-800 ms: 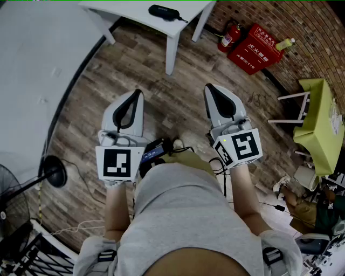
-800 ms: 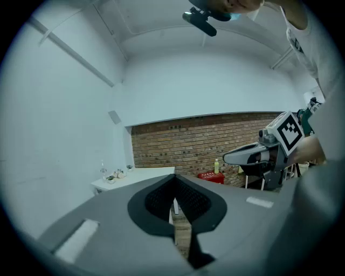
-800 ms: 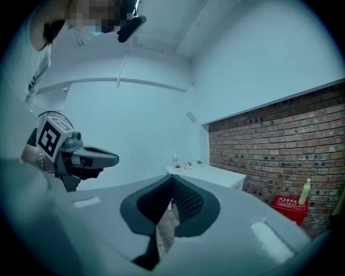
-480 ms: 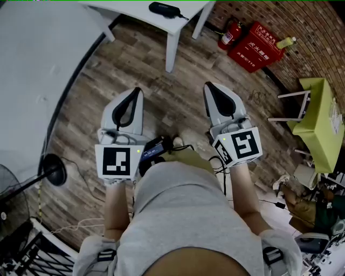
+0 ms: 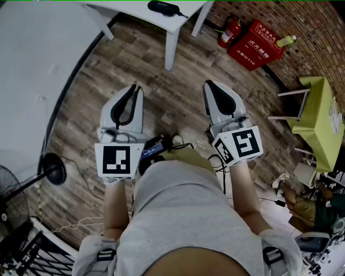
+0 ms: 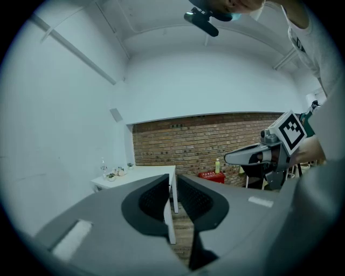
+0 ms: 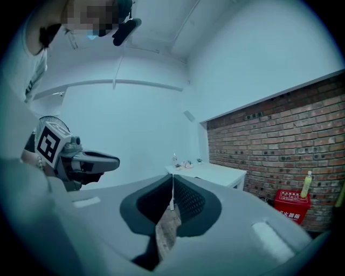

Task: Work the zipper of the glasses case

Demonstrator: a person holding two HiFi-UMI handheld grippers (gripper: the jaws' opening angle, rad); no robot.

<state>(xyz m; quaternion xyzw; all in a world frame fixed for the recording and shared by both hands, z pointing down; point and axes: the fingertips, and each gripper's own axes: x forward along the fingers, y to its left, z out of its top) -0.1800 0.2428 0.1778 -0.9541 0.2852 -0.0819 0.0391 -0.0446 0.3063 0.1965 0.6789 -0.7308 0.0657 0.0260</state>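
Glasses case (image 5: 164, 8): dark, lying flat on the white table (image 5: 132, 9), near the table's front edge; its zipper is too small to make out.
Left gripper (image 5: 136, 89): held about level over the wooden floor (image 5: 161, 91), well apart from the table on the person's side; jaws drawn in to a bare slit, gripping nothing.
Right gripper (image 5: 208, 85): alongside the left, equally far from the table; jaws pressed together, empty.
Contact with case: none.
Fire extinguisher (image 5: 228, 31), red box (image 5: 255, 46): on the floor right of the table.
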